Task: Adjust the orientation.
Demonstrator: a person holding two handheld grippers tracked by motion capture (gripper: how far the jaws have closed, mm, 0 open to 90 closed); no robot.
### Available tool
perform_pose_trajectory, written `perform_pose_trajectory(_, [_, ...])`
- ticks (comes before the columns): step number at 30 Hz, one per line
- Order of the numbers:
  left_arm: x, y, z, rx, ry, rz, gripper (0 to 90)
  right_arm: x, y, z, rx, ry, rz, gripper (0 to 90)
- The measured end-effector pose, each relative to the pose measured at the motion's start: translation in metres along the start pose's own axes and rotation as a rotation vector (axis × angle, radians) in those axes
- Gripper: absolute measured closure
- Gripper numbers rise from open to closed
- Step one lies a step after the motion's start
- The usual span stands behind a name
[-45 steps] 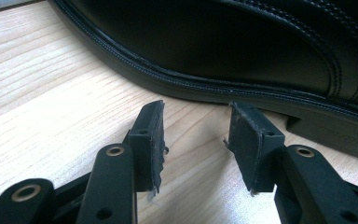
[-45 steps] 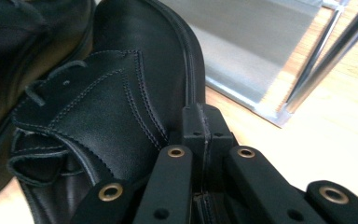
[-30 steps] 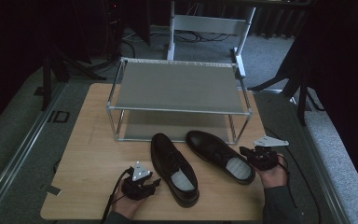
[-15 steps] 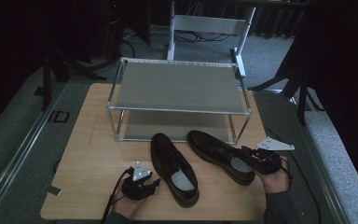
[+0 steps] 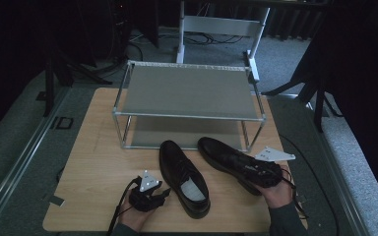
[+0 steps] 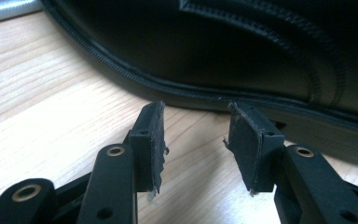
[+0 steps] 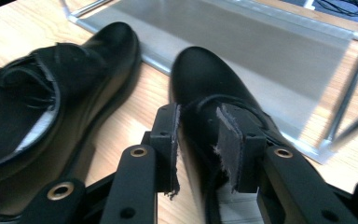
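A: 2 black leather shoes on the wooden table (image 5: pixel 98 162), both in front of the 2-tier metal rack (image 5: pixel 189 93). The left shoe (image 5: pixel 183 176) lies mid-table, toe toward the rack; the right shoe (image 5: pixel 236 162) lies angled, toe near the rack's front right leg (image 5: pixel 248 136).

B: Gripper states?

A: The right gripper (image 7: pixel 198 126) straddles the right shoe's collar at the heel end. Its jaws have just been opening with the collar wall between them; in the right gripper view the pads (image 7: pixel 228 140) look slack on the leather, though the angle is poor, so I would not swear there is no contact. The left gripper (image 6: pixel 196 133) rests low on the table just beside the left shoe's sole edge, jaws apart, nothing between them.

B: Handling?

A: Judged: moderately heavy, stiff sole and heel counter, softer upper, smooth polished leather that may slip. Best hold is the collar rim at the heel, 1 pad inside and 1 outside. The toe cap is too rounded and slick.

B: Room?

A: The lower shelf (image 5: pixel 177 132) has limited headroom under the upper shelf (image 5: pixel 189 91), and the front rail and legs are catch points. The upper shelf is bare and open from above. The right shoe's heel sits near the table's right front edge.
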State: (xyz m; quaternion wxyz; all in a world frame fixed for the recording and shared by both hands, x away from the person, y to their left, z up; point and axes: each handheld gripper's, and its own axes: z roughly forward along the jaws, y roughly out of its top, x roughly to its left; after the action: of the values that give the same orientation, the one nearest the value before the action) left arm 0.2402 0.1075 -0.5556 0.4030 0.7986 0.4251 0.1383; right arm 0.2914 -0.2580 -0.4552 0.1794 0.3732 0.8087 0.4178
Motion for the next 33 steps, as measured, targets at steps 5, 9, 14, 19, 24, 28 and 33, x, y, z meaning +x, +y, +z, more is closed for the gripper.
perform_pose_trajectory(5, [-0.006, 0.002, 0.0, -0.034, -0.035, 0.016, 56.7, 0.015, 0.005, 0.009, 0.018, 0.042, -0.029, 66.7])
perform_pose_trajectory(9, [-0.011, 0.004, 0.001, -0.039, -0.048, 0.029, 60.3, 0.025, 0.006, 0.02, 0.037, 0.079, -0.045, 66.6])
perform_pose_trajectory(14, [-0.011, 0.004, 0.003, -0.039, -0.099, 0.004, 66.0, 0.035, 0.007, 0.026, 0.052, 0.099, -0.074, 66.5])
perform_pose_trajectory(19, [-0.015, 0.006, 0.005, -0.037, -0.121, 0.013, 70.9, 0.05, 0.012, 0.037, 0.069, 0.148, -0.095, 66.1])
perform_pose_trajectory(24, [-0.022, 0.008, 0.01, -0.034, -0.135, 0.032, 69.1, 0.06, 0.01, 0.052, 0.105, 0.179, -0.113, 66.2])
perform_pose_trajectory(28, [-0.025, 0.01, 0.012, -0.031, -0.146, 0.026, 68.7, 0.063, 0.009, 0.06, 0.14, 0.185, -0.119, 74.5])
perform_pose_trajectory(33, [-0.027, 0.012, 0.016, -0.027, -0.179, 0.019, 66.4, 0.061, 0.01, 0.061, 0.166, 0.156, -0.107, 85.7])
